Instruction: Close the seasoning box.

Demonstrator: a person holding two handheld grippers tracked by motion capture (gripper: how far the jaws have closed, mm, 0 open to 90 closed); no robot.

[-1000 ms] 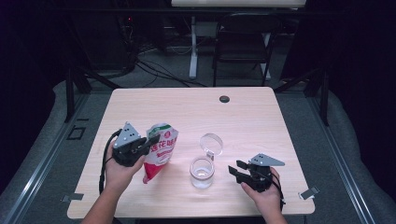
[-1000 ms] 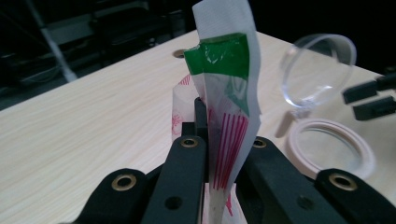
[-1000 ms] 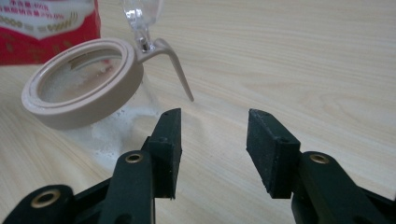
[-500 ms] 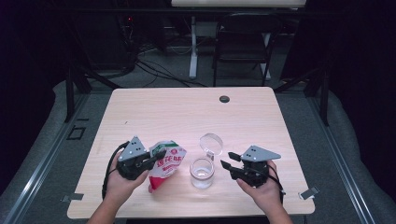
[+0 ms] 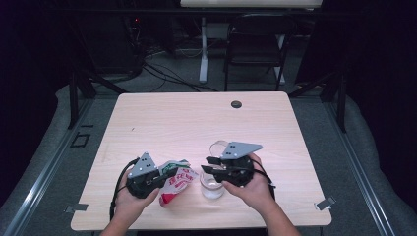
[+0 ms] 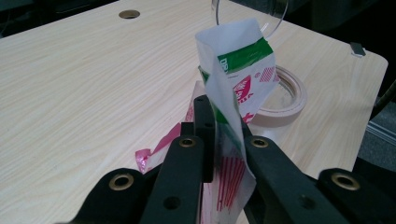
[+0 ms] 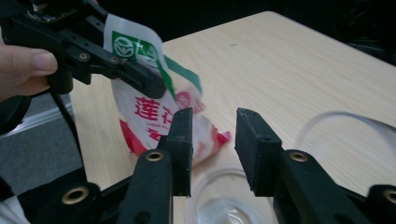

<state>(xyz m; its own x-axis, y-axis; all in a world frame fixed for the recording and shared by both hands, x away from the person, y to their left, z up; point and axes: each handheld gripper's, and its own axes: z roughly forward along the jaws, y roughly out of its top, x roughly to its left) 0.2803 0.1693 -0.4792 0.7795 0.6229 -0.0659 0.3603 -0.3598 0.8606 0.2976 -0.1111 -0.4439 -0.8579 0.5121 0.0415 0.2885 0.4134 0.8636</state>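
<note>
**High view: pouch pinched beside the glass**

High view has the person at the near edge of the table (image 5: 162, 118), a gripper in each hand. The left gripper (image 5: 164, 178) is clamped on a red-and-white pouch (image 5: 178, 184), which sits just left of a clear glass (image 5: 212, 187) near the table's front edge. In the left gripper view the jaws are pressed together on the pouch's side, its torn-open top (image 6: 233, 42) standing up above them, with a roll of tape (image 6: 285, 100) lying on the table just behind it.

The right gripper (image 5: 212, 164) hangs over the glass, on its far side, pointing left toward the pouch. Its jaws stand apart with nothing between them; the right gripper view shows the gap plainly, the glass rim (image 7: 219, 179) just below the jaws and the pouch beyond them, held up by the left gripper (image 7: 154, 86). A dark round hole (image 5: 236, 104) sits well beyond the glass, by the table's far edge.
</note>
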